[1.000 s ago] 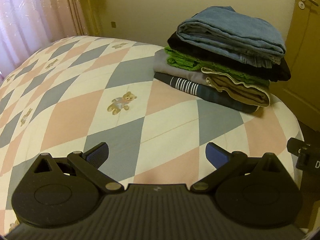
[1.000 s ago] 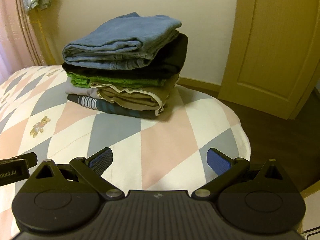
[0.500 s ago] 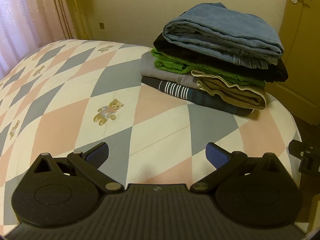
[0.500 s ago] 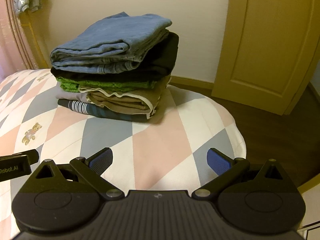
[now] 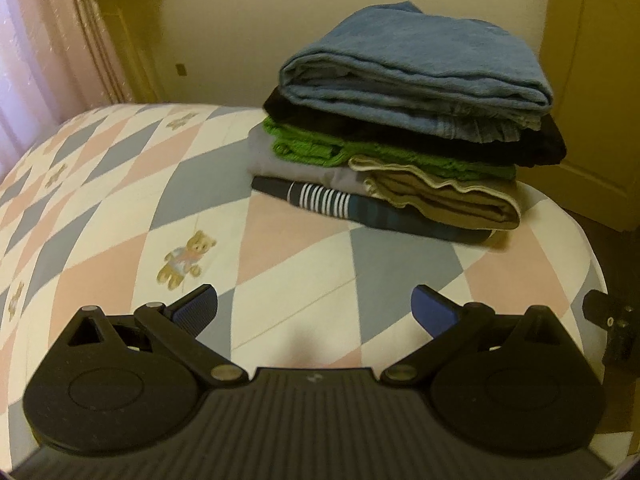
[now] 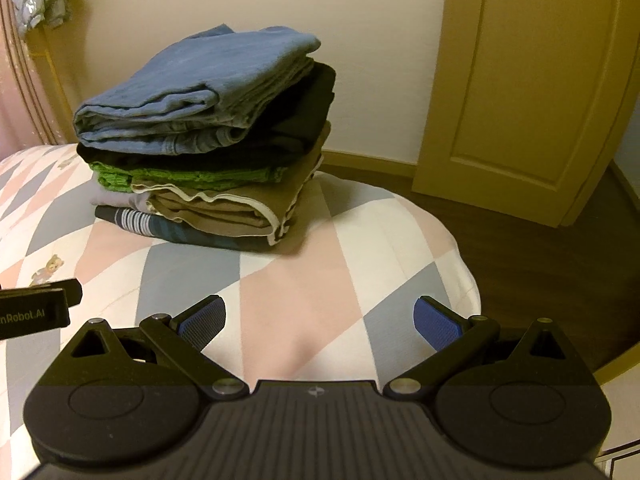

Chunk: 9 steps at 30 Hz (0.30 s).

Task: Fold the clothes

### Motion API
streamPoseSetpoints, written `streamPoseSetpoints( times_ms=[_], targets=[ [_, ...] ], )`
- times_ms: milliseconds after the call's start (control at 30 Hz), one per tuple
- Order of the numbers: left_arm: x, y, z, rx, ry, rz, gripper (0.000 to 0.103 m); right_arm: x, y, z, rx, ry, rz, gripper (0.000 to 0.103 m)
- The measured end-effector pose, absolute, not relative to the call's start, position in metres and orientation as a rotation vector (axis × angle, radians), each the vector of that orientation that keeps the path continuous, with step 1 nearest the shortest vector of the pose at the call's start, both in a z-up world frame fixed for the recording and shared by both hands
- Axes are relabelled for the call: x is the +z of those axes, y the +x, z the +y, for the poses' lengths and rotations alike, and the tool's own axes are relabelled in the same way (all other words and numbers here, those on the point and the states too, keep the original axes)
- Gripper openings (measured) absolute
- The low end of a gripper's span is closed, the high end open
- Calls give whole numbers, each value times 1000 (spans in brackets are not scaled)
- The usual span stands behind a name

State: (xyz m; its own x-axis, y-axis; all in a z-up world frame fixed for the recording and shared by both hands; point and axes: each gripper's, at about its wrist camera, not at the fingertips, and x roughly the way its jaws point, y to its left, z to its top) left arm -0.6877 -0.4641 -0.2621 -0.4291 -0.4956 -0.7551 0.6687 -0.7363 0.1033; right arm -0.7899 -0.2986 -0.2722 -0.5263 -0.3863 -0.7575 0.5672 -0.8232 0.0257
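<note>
A stack of folded clothes (image 5: 404, 128) (image 6: 208, 140) sits near the far corner of the bed, blue denim (image 5: 416, 64) on top, then black, green, grey, tan and a dark striped piece at the bottom. My left gripper (image 5: 314, 310) is open, hovering over the quilt well short of the stack, nothing between its blue pads. My right gripper (image 6: 320, 320) is likewise open and empty, in front of the stack's right side. Part of the right gripper (image 5: 612, 328) shows at the left wrist view's right edge, and part of the left gripper (image 6: 36, 308) at the right wrist view's left edge.
The bed's quilt (image 5: 120, 208) has pink, grey and white diamonds with small teddy bears. The bed's rounded corner (image 6: 452, 264) drops to a dark wood floor (image 6: 540, 272). A closed door (image 6: 532, 80) stands right, pink curtains (image 5: 36, 48) left, a cream wall behind.
Both grippers have drifted rightwards and slightly closer, so the stack slid left and looms larger in both views. Both stay open and empty.
</note>
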Motion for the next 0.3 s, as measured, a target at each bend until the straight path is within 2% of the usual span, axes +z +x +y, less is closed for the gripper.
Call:
streamPoseSetpoints(
  times_ms=[300],
  targets=[
    [-262, -701, -462, -2200, 1024, 261, 102, -276, -804, -298, -2331, 1085, 303, 103]
  ],
)
